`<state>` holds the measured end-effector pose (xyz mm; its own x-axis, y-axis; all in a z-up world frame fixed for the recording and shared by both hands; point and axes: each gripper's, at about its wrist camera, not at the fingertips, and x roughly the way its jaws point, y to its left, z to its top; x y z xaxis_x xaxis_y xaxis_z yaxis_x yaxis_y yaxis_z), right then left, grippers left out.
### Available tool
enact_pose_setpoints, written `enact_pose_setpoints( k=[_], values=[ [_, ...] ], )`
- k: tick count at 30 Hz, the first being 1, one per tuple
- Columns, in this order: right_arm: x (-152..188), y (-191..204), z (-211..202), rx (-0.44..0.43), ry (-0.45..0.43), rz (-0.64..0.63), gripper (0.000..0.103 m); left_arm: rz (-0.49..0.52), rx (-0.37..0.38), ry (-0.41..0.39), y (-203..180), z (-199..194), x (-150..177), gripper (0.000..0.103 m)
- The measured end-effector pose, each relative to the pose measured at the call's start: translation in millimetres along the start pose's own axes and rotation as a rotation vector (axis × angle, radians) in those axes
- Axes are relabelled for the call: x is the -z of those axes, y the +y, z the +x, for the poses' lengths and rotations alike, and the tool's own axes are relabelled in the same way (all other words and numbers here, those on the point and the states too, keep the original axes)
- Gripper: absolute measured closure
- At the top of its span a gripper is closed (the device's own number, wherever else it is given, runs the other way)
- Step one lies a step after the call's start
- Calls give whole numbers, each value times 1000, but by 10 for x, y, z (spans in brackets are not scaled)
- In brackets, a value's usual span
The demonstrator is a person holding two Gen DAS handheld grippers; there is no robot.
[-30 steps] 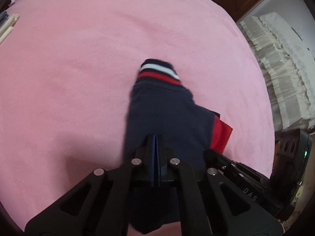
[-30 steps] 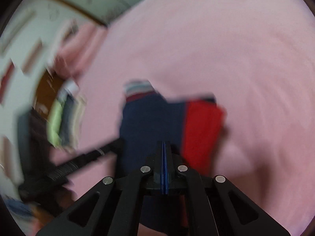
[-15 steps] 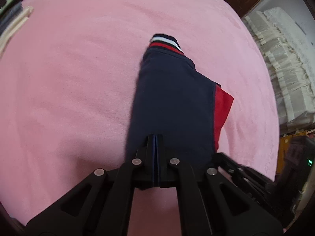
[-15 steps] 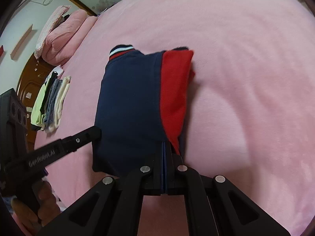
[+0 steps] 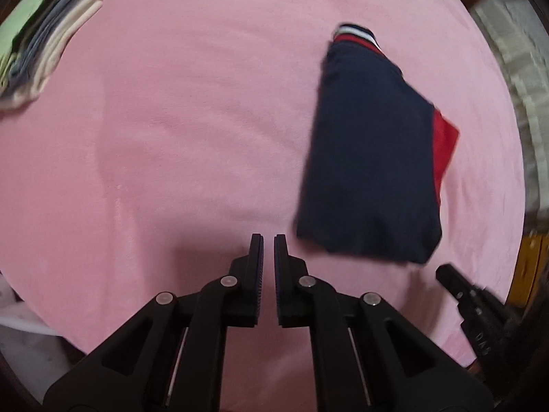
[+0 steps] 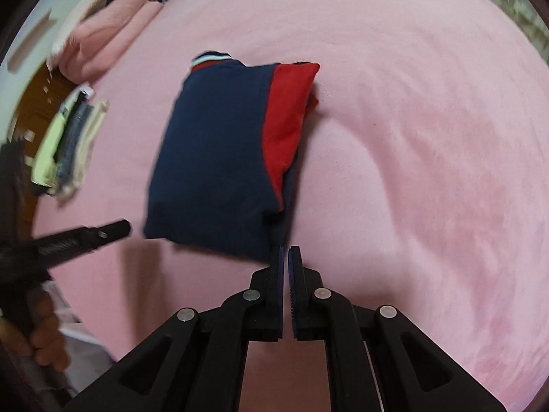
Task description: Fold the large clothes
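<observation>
A folded navy garment [image 5: 370,158] with a red panel and a striped collar lies flat on the pink bed cover [image 5: 171,120]. My left gripper [image 5: 268,240] hovers off its near left corner, jaws a narrow gap apart, nothing between them. In the right wrist view the garment [image 6: 212,151] lies ahead to the left. My right gripper [image 6: 286,250] sits just past its near right corner; its jaws are opening and hold nothing. Each gripper shows in the other's view: the left gripper [image 6: 82,237] and the right gripper [image 5: 459,285].
A stack of folded clothes [image 5: 44,41] lies at the bed's far left edge, the same stack of folded clothes [image 6: 68,144] showing in the right wrist view. Pink pillows [image 6: 103,41] lie beyond it. A hand [image 6: 44,343] grips the left tool's handle.
Both grippers were shut on the garment's near edge and have let it go. They have pulled back and risen; the left one has shifted left of the garment.
</observation>
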<state>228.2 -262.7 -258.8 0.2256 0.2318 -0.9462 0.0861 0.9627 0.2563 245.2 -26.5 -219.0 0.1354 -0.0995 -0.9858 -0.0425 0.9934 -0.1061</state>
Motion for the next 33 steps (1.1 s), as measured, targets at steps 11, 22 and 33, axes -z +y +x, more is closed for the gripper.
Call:
enact_pose_setpoints(
  k=[11,22,33],
  values=[
    [82,255,-648,-29,-3,31,22,160,-16,-58,-379,-339,208,30],
    [-4,224,-603,-34,-23,83,17,155,-7,-67,-385,-416,177,29],
    [-6,304,-579,-35,-18,62,16,133,-11,-60,-356,-424,173,29]
  ],
)
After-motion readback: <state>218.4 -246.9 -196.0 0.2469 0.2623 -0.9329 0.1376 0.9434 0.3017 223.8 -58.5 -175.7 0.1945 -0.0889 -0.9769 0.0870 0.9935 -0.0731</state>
